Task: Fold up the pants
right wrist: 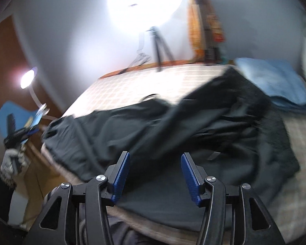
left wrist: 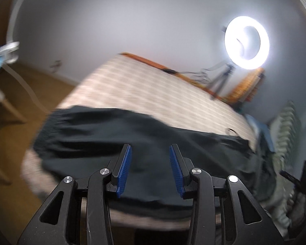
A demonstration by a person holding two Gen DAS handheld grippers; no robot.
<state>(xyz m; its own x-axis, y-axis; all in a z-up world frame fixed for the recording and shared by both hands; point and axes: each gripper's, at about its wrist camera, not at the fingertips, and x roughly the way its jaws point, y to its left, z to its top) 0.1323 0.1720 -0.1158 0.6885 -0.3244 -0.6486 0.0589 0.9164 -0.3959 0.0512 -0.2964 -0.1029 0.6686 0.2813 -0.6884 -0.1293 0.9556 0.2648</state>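
In the left wrist view, wooden floor fills the left of the frame, and the near left corner of the bed curves down beside it, so the mattress edge runs along the lower left. The dark pants lie across the near part of the checked cover, their long axis running from the left edge of the bed toward the right of the frame, where the cloth bunches against a rumpled pale fabric. Beyond the pants a wide band of bare cover reaches to the far edge, where a ring light glows on its tripod at upper right. The left gripper hangs low in the frame over the near edge of the pants, its blue pads spread apart with nothing between them. In the right wrist view, the left gripper shows small at the far left, off the bed's corner. The pants stretch from that corner at left up toward the upper right, one part rising in a ridge toward a blue folded cloth. The right gripper sits low centre over the near dark cloth, its pads also spread wide and empty. Both views are blurred.
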